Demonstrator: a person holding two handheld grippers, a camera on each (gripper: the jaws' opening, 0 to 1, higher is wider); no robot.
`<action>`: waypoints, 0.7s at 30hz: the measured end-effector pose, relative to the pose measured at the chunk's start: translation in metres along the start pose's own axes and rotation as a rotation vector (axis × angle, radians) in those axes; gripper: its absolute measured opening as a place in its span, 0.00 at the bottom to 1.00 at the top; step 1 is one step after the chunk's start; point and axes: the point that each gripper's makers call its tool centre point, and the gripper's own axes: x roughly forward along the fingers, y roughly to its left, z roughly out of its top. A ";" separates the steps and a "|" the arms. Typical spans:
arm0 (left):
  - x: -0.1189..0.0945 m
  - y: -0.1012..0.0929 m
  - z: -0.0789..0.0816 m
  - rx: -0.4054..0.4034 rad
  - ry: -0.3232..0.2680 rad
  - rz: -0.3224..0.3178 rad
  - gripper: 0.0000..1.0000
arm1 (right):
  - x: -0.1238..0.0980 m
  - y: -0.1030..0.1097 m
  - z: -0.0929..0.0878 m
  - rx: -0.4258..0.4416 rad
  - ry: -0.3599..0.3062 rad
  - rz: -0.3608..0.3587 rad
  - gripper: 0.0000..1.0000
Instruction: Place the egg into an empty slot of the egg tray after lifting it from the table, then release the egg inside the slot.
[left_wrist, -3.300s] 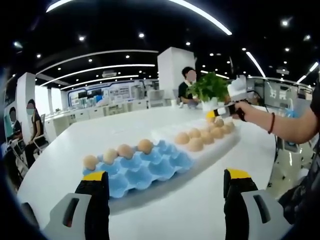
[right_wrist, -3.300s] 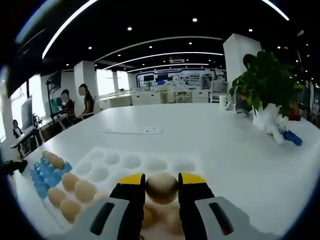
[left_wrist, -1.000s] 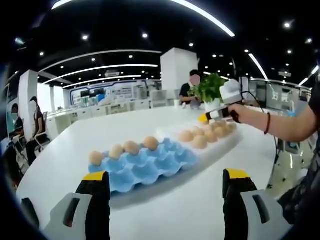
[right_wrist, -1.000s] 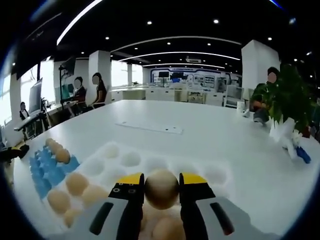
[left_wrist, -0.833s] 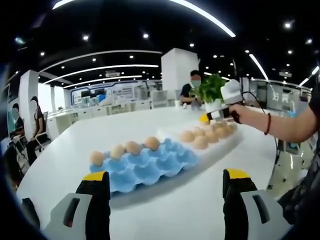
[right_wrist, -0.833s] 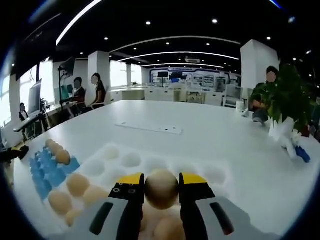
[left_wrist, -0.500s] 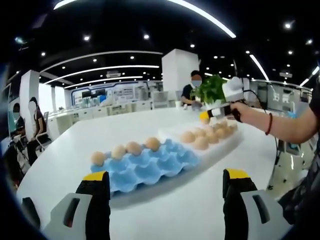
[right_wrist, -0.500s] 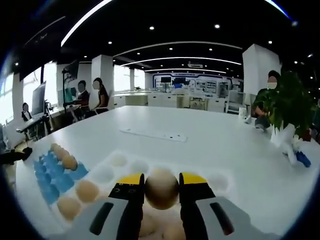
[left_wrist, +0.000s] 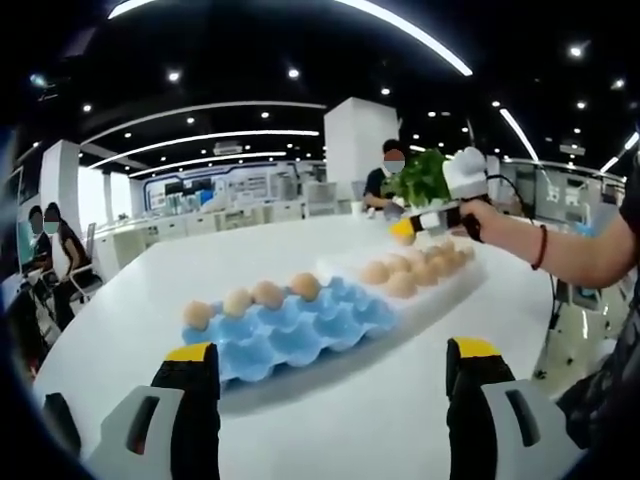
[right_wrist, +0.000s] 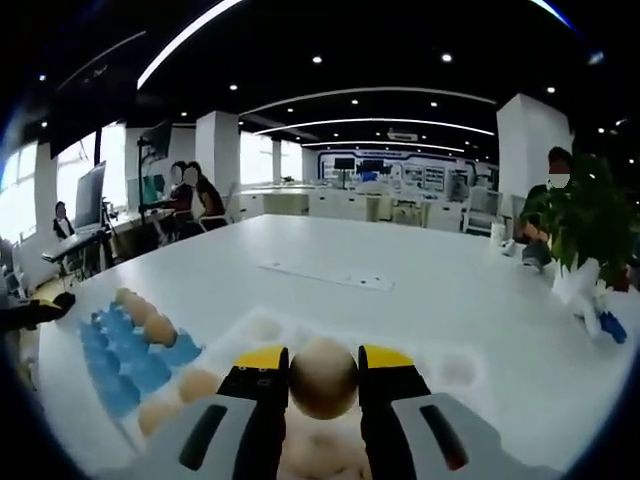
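Egg (right_wrist: 324, 378) pinched in our right gripper (right_wrist: 324, 362), now higher above white tray (right_wrist: 445, 352) than a second ago: lifted clear, we judge carry toward blue tray (left_wrist: 290, 335) next. Our left gripper (left_wrist: 330, 365) spread, holding nothing, low over table (left_wrist: 380, 420). Count: two trays; three eggs along blue tray's far edge (left_wrist: 252, 298); white-tray heap too bunched to count.

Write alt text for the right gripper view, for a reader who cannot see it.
The right gripper holds a brown egg between its yellow-tipped jaws above a white egg tray. To the left, a blue egg tray with eggs sits on the white table.
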 end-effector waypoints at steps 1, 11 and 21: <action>0.000 0.000 0.000 0.000 0.002 -0.001 0.96 | 0.001 0.002 0.001 0.001 -0.001 0.005 0.28; -0.001 0.000 0.000 -0.004 0.000 -0.002 0.97 | 0.008 0.030 0.006 -0.008 -0.015 0.067 0.28; -0.003 0.001 0.001 -0.011 -0.006 0.002 0.99 | 0.016 0.052 0.011 -0.017 -0.030 0.112 0.28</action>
